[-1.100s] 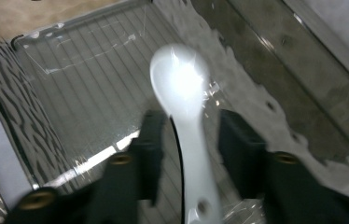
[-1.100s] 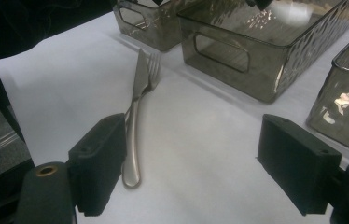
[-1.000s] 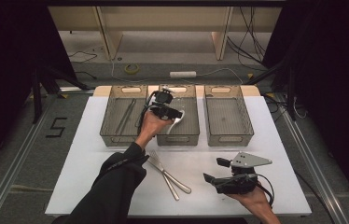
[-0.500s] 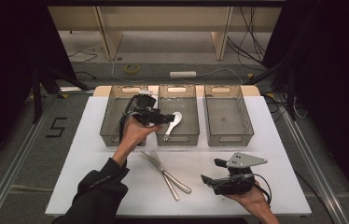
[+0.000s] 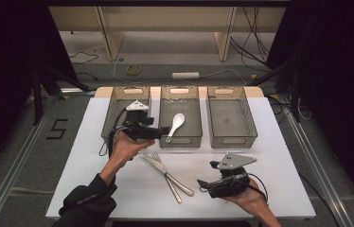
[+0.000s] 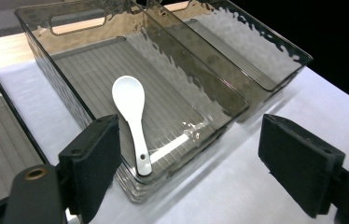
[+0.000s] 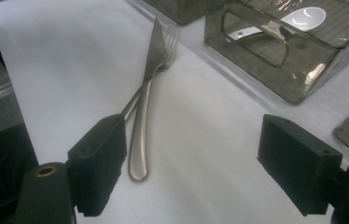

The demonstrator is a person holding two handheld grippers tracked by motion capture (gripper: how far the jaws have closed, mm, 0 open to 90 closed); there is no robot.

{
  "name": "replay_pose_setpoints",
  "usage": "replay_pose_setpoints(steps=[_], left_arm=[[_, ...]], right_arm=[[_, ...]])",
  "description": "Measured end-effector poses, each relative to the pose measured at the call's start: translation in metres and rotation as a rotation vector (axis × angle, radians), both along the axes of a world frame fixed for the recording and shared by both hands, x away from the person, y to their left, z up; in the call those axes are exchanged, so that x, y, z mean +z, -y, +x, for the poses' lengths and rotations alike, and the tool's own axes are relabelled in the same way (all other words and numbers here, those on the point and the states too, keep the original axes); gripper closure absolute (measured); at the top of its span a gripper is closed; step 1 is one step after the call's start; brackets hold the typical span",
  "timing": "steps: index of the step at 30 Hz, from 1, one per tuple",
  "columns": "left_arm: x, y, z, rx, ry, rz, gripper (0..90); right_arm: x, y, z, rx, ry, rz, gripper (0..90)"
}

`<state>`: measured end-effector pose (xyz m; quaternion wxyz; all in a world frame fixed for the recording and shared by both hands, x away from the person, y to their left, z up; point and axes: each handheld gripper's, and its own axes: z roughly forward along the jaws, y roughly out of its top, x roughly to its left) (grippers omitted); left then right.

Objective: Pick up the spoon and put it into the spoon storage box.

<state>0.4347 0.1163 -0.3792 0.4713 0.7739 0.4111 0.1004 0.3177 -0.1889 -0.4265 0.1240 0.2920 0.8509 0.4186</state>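
The left gripper point(image 5: 158, 133), jaws just spread and empty, hovers just short of the white ceramic spoon point(image 6: 132, 115) lying in the middle smoky plastic tray point(image 6: 99, 46). The right gripper point(image 7: 196, 172) gapes near the steel knife point(image 7: 145, 100).

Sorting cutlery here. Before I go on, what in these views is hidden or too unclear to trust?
- Fork: right gripper view, its handle runs under the knife and behind the gripper's own jaw.
- Left tray: high view, near part hidden by the left gripper.
- Spoon: right gripper view, blurred through the middle tray wall.
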Motion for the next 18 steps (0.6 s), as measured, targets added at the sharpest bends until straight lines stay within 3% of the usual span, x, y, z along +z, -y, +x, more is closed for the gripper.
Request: replay_pose_setpoints(steps=[4,10,14,18], left_arm=[[-0.004,-0.004,-0.014,-0.009,0.024,-0.011,20.2],[-0.01,-0.02,-0.032,-0.012,0.066,0.016,19.7],[-0.015,-0.032,-0.043,0.009,0.064,-0.032,19.7],[-0.019,-0.035,-0.054,-0.003,0.077,-0.033,19.5]], right_arm=[[0.001,-0.011,0.005,0.023,-0.009,-0.046,24.5],[-0.001,-0.024,0.014,0.045,-0.025,-0.101,25.5],[-0.002,-0.031,0.018,0.061,-0.04,-0.13,26.2],[-0.002,-0.038,0.023,0.073,-0.056,-0.16,27.1]])
